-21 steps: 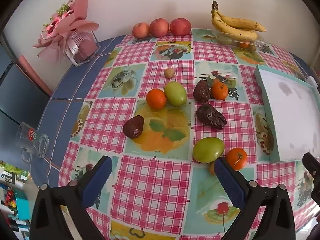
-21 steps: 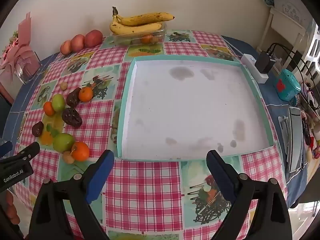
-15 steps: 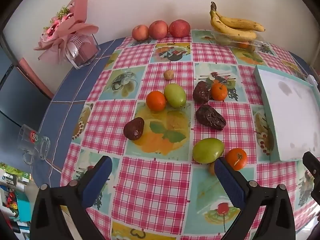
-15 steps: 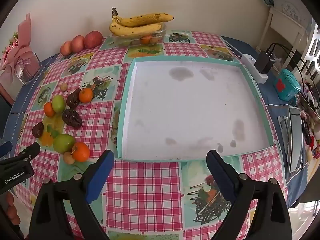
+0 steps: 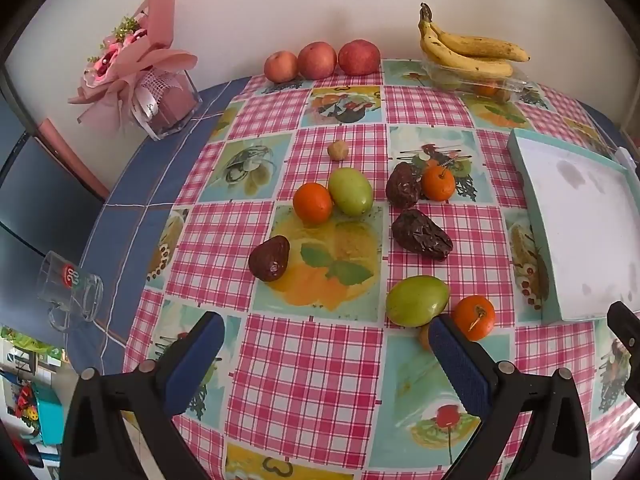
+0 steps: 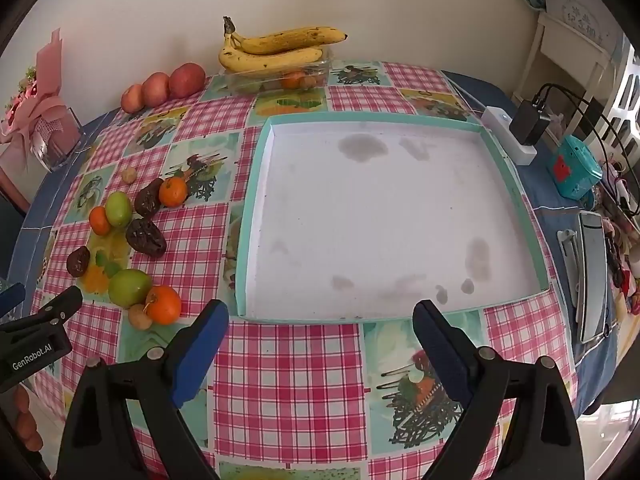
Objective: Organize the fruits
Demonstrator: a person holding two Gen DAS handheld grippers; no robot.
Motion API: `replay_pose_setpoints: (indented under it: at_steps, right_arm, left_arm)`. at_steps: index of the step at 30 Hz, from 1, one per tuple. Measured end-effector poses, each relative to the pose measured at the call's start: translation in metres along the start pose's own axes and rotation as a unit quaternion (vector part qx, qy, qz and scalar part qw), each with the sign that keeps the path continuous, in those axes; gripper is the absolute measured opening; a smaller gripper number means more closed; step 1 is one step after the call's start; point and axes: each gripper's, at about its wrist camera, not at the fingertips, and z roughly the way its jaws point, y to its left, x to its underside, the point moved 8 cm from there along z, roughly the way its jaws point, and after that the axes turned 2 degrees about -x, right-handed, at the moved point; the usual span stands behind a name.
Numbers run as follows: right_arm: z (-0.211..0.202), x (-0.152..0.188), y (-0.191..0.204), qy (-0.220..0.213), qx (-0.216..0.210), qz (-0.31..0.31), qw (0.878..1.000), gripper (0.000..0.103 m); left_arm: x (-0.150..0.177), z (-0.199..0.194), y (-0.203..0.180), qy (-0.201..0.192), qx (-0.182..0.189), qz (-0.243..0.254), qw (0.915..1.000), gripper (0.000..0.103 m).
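Observation:
Loose fruit lies on the checked tablecloth: a near green fruit (image 5: 417, 301), a near orange (image 5: 473, 317), a far orange (image 5: 312, 203) beside a second green fruit (image 5: 351, 191), a third orange (image 5: 438, 183), three dark wrinkled fruits, one at the left (image 5: 269, 258), and two small brown nuts. A white tray with a teal rim (image 6: 251, 216) sits to the right and holds nothing. My left gripper (image 5: 326, 344) is open and empty, just short of the near green fruit. My right gripper (image 6: 320, 328) is open and empty at the tray's near rim.
Three apples (image 5: 318, 60) and a banana bunch (image 5: 468, 50) on a clear box stand at the back by the wall. A pink bouquet (image 5: 140, 64) and a glass mug (image 5: 70, 292) are at the left. A power strip (image 6: 508, 136) and teal gadget (image 6: 574, 172) lie at the right.
Both views have shifted very slightly; the fruit sits marginally lower in the left wrist view. Both grippers stay open and nothing on the table has moved.

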Motion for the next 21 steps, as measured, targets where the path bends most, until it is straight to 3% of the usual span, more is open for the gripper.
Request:
replay_pose_setpoints:
  at_steps: [21]
  right_arm:
    - [0.0000, 0.0001, 0.0001, 0.000, 0.000, 0.000, 1.000, 0.094]
  left_arm:
    - [-0.0016, -0.0018, -0.0013, -0.003, 0.000, 0.001, 1.0000, 0.103]
